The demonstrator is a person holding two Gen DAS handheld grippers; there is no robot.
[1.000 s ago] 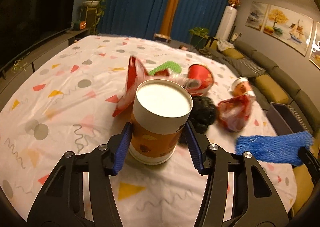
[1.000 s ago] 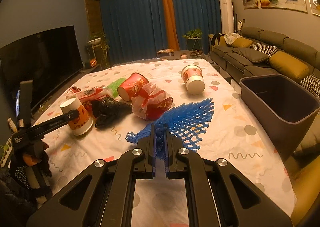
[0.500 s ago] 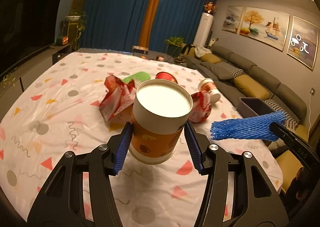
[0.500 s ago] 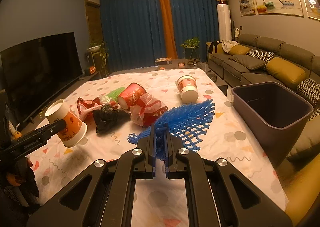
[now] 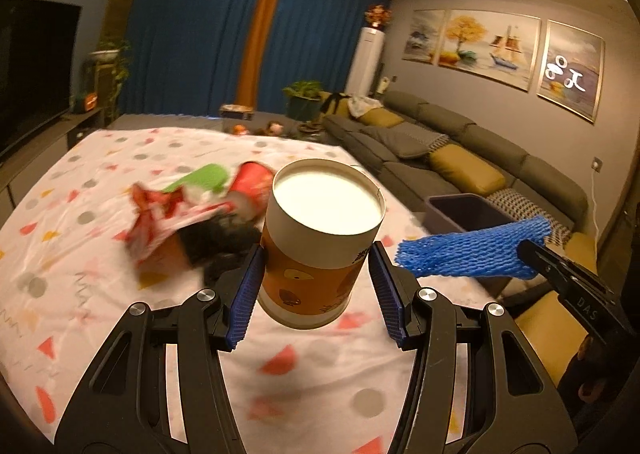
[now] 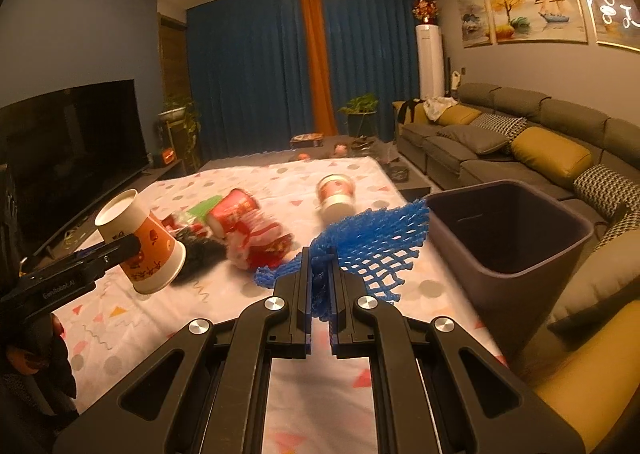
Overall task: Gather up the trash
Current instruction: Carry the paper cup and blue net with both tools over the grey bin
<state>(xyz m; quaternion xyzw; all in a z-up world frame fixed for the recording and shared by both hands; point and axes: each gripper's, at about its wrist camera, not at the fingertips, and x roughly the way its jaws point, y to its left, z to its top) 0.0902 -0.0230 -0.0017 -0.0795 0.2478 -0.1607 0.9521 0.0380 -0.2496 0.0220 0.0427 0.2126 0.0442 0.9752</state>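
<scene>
We're in a home living room here: a long grey sectional sofa [image 6: 520, 126] with mustard cushions [image 6: 550, 152] runs down the right wall under a row of framed paintings [image 6: 536, 0]. Deep blue curtains [image 6: 256, 70] with an orange strip close off the far end, a tall white floor air conditioner [image 6: 431, 62] stands in the corner with potted plants [image 6: 360, 106] nearby, and a big dark television [image 6: 68, 138] sits along the left wall. In the middle, a table under a confetti-patterned cloth [image 6: 280, 174].

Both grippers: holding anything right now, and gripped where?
Left gripper holds the orange paper cup by its side wall, lifted off the table. Right gripper pinches the blue foam net at one bunched end.
</scene>
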